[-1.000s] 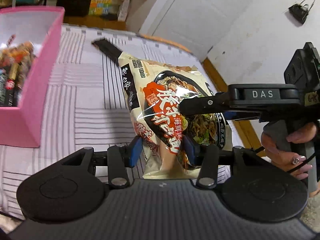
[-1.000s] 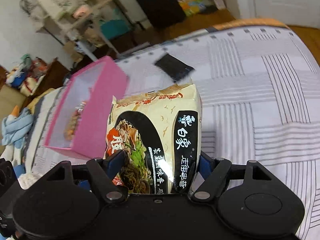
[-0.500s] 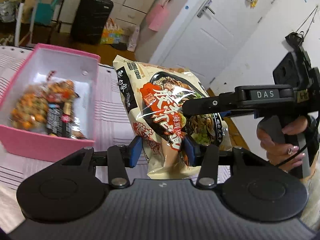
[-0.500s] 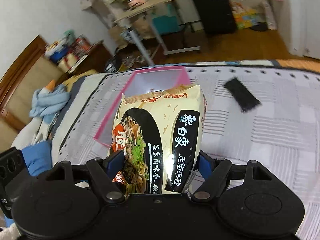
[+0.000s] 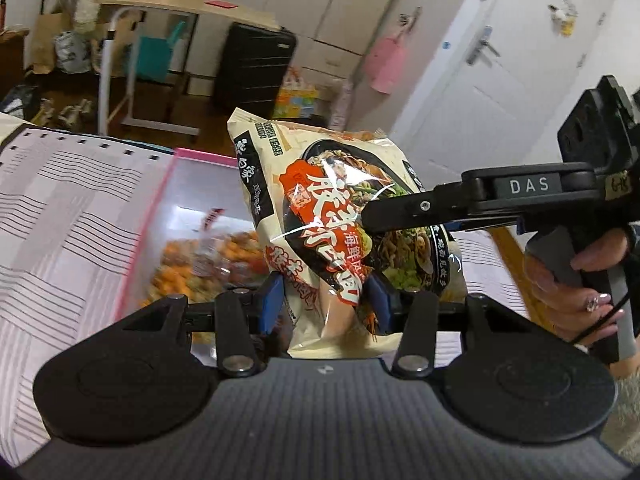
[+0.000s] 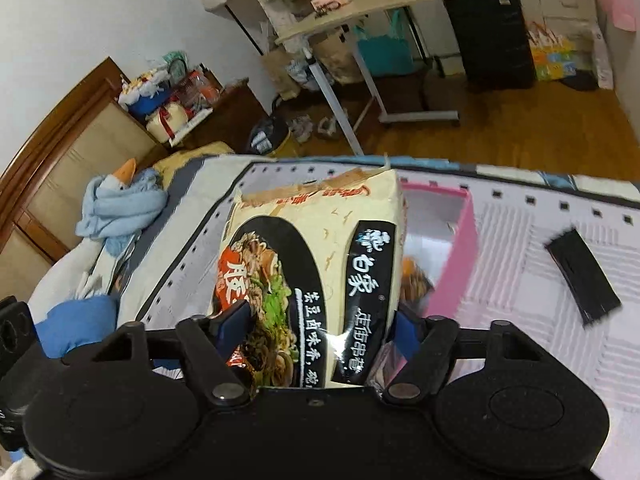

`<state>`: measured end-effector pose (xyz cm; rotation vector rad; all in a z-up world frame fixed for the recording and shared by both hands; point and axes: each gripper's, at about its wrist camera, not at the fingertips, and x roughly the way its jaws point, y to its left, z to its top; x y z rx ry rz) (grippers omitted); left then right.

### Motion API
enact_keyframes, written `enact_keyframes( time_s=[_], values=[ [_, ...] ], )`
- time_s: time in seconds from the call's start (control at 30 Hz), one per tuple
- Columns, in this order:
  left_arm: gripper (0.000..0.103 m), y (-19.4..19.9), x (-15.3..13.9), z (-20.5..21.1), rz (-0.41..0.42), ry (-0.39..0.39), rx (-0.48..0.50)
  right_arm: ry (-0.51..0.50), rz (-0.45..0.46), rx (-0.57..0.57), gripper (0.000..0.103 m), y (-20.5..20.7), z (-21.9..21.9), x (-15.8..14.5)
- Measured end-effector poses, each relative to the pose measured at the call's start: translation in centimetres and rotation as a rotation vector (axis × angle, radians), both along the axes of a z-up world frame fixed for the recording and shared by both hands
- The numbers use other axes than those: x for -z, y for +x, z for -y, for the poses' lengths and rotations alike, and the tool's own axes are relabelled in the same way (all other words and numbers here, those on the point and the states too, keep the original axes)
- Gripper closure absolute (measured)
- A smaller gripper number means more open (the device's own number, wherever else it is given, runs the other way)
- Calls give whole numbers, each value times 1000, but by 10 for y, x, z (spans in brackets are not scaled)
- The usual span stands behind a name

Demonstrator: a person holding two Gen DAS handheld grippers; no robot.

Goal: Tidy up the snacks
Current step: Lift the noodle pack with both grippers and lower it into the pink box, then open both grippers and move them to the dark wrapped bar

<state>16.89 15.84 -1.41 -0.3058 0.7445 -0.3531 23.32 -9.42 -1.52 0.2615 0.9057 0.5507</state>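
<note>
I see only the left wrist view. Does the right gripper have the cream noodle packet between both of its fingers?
Observer: Yes. The right gripper has the cream plastic noodle packet between both blue pads, and its jaws are closing.
Operator: Does anything lie beside the pink rectangular box?
Observer: A flat black rectangular thing lies on the striped bedspread, to the right of the box and apart from it.

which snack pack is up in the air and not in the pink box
The big cream-coloured instant noodle bag, held by both the left gripper and the right gripper. The small orange snack packets lie inside the pink plastic box.
</note>
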Motion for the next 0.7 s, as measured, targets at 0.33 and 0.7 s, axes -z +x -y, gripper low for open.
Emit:
enact_keyframes(
  time_s=[0.33,0.7],
  values=[
    [57,58,59,-10,-126,-37,-102,-20,53,12,29,34,-10,52],
    [55,52,67,2,10,233,-189,-258,181,0,22,22,-23,42]
  ],
)
